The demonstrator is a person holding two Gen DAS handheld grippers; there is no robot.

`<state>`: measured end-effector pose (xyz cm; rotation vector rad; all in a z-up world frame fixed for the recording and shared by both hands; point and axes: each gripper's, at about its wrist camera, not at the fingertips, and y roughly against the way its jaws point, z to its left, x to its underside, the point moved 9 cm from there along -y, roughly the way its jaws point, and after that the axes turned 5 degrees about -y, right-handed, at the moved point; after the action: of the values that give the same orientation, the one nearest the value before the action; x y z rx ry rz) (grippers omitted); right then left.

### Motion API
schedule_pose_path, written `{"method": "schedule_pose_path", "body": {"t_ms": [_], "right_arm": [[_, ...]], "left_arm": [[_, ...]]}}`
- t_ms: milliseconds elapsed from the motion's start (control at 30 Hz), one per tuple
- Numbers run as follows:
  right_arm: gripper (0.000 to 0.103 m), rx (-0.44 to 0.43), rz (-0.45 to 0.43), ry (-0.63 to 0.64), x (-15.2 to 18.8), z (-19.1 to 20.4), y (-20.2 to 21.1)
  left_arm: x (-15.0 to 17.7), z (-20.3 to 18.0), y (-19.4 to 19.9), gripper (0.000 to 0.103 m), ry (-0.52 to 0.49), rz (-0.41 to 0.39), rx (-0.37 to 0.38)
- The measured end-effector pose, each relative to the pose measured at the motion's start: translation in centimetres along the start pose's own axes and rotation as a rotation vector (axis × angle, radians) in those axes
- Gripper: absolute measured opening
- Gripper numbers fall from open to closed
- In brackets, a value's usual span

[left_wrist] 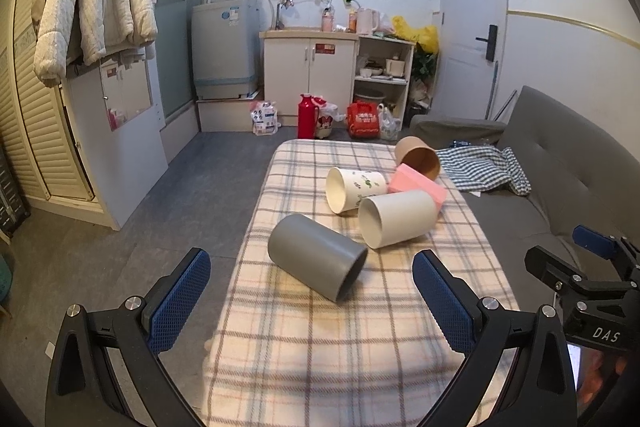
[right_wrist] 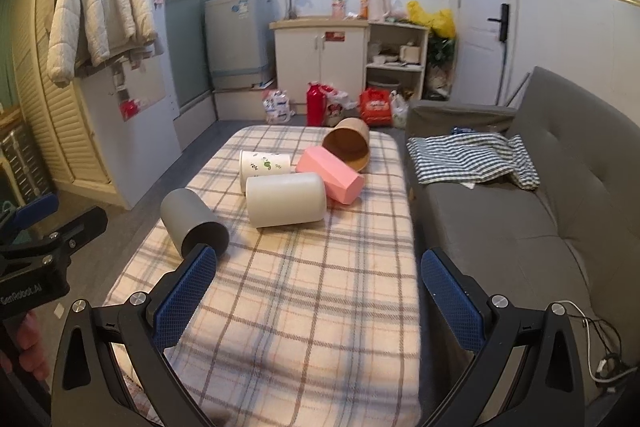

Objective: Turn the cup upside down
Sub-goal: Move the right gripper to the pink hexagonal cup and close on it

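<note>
Cups lie tipped on their sides across the plaid-covered table, and none is in your grasp. Your left gripper hangs released, blue pads spread wide, lined up so the smooth grey cylindrical cup sits just beyond the gap between its fingers; that cup rests near the table's left edge, its mouth turned toward you. It looks like the nearest candidate to take and set mouth-down. Your right gripper is likewise released and empty, hovering above the near half of the table with only cloth between its pads.

Further out, a plain white cylindrical cup lies on its side about mid-table, touching a pink faceted plastic cup behind it. A white cup printed with green leaves lies just beside them toward the left edge, and a brown paper cup rests near the far right corner against the pink one. That tight cluster is probably why the grey cup, lying apart, offers the cleaner approach.

You cannot see the pink cup's mouth from the left view, and the table's near edge is cut off. A grey fabric sofa runs along the table's right edge.
</note>
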<state>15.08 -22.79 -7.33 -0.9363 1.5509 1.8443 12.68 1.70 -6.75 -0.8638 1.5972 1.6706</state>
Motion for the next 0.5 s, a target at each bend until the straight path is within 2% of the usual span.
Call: {"method": "schedule_pose_path", "body": {"t_ms": [267,500], "right_arm": [[0.103,-0.070,0.070,0.063,-5.0,-0.7,-6.1],[0.103,-0.134,0.171,0.080,-9.4,-3.2,-14.6]], "left_arm": [[-2.4,1.1,-4.9,0.103,0.018,0.044,-0.040],[-3.9,1.4,-10.9,0.103,0.030,0.089,-0.072]]}}
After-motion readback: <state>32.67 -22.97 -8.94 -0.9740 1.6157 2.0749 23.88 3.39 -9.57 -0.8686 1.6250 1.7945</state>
